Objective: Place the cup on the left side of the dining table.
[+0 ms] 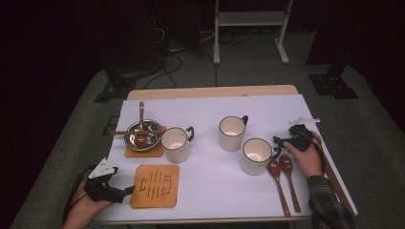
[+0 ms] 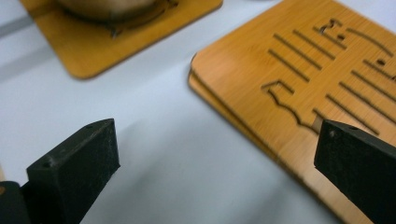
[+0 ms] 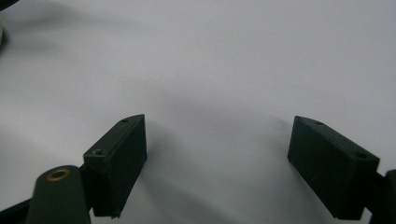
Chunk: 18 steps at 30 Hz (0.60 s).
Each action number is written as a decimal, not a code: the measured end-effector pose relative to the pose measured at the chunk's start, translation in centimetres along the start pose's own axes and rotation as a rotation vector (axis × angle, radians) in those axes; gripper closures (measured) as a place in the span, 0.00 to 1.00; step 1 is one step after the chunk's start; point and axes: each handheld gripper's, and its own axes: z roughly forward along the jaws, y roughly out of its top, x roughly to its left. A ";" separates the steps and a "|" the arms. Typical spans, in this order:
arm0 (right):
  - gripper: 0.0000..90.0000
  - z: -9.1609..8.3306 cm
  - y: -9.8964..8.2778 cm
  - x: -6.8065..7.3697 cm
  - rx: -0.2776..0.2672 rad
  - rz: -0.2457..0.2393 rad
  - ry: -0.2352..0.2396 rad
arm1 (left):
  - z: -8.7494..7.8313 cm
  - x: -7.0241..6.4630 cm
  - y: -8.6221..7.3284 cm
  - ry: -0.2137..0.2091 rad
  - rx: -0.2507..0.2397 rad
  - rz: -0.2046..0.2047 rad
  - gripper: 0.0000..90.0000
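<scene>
Jaws of the left gripper (image 1: 128, 190) stand spread wide and grasp nothing; in the left gripper view one black jaw rises at the lower left over bare white tabletop (image 2: 154, 154), and the other rises at the lower right, its tip over the near edge of a bamboo coaster (image 2: 299, 70) with slotted cut-outs. That coaster lies flat just ahead of the jaws and toward the right-hand one, its rounded corner between them but farther off; whether the jaw touches the wood cannot be told. Beyond the left-hand jaw, well ahead, a second coaster (image 2: 116, 42) carries a metal bowl (image 1: 142, 134), with a wooden spoon (image 1: 141, 125) resting in it. The right gripper (image 1: 278, 141) is likewise released, its two jaws far apart over plain white surface in the right gripper view, with nothing between them. In the high view its tips point at the handle of the nearest white mug (image 1: 257, 156), just beside it, though contact cannot be told. Two wooden spoons (image 1: 282, 179) lie side by side just below this gripper, near the hand (image 1: 308, 157) that holds it. Two more mugs (image 1: 205, 136) stand between the two grippers, farther back.
</scene>
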 end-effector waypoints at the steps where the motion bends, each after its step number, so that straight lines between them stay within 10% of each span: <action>1: 0.20 0.0 0.0 0.0 0.000 0.000 0.000 | -0.1 0.1 -0.2 0.008 0.003 -0.004 0.00; 18: 0.20 0.0 0.0 0.0 0.000 -0.001 0.000 | -0.1 0.7 -1.6 0.059 0.048 -0.020 0.00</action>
